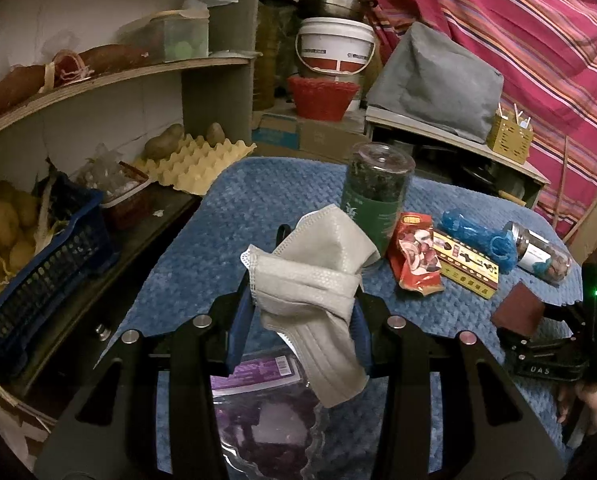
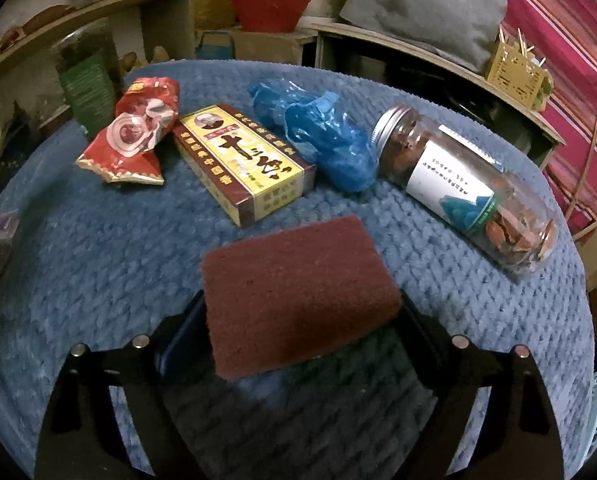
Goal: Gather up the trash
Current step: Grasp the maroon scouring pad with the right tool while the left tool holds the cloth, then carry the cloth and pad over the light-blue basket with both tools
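While the sponge (image 2: 298,292) lies between the right claw (image 2: 298,340) fingers, unpinched

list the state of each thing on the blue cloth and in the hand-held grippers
left hand-held gripper: shut on the face mask
face mask: crumpled, held off the cloth
right hand-held gripper: around the scouring pad, grip unclear
scouring pad: flat between the fingers
green jar: upright
nut jar: on its side, lid on
red wrapper: crumpled
yellow box: lying flat
blue plastic bag: scrunched
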